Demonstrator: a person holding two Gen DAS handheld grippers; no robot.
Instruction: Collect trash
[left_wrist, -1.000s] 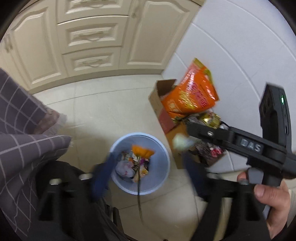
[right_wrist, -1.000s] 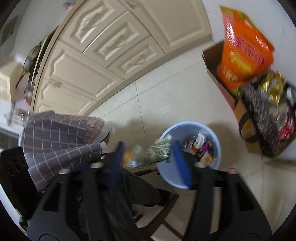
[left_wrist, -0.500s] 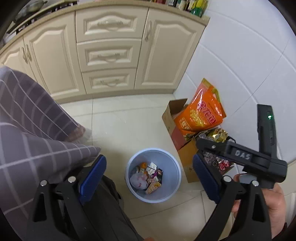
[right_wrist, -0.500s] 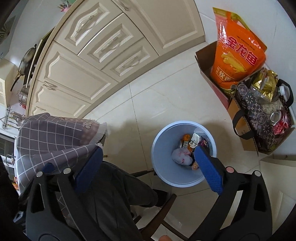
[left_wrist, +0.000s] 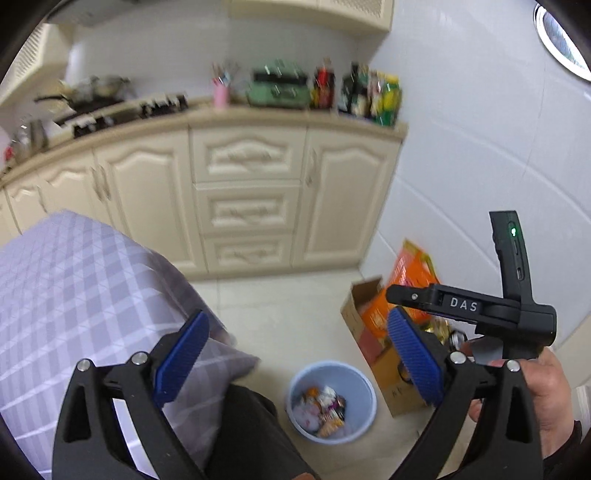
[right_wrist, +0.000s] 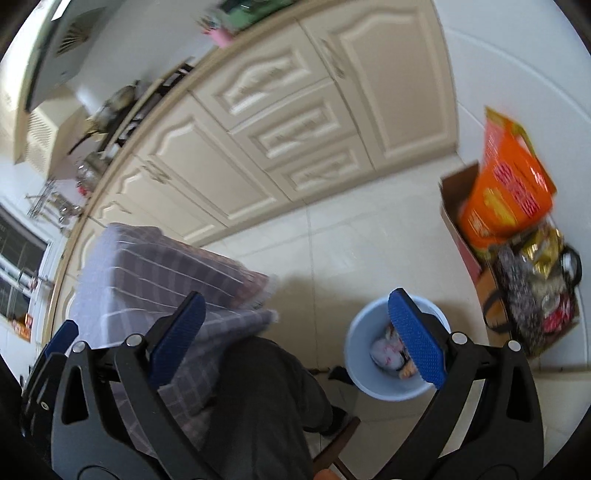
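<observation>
Both grippers are raised above the kitchen floor and aimed downward, and neither carries anything. The left gripper (left_wrist: 295, 363) has its fingers spread wide and opening a little further, with only floor and cloth visible between the blue pads. The right gripper (right_wrist: 295, 341) stands at its widest, likewise empty; in the left view its black body is gripped by the person's hand (left_wrist: 546, 387).

The trash (left_wrist: 321, 408), a mix of wrappers and crumpled white material, lies inside the pale blue bin (left_wrist: 364, 387), which stands upright on the tile floor (left_wrist: 295, 306) just beside a cardboard box (left_wrist: 356, 306) holding an orange bag (right_wrist: 506, 192). The bin sits close to the checked cloth (left_wrist: 74, 295) covering the table, presumably so waste can be dropped straight in from its edge.

Judgement: the spread, empty fingers suit a drop just completed, and this load appears delivered. No further trash is visible; the cloth top appears bare where shown.
</observation>
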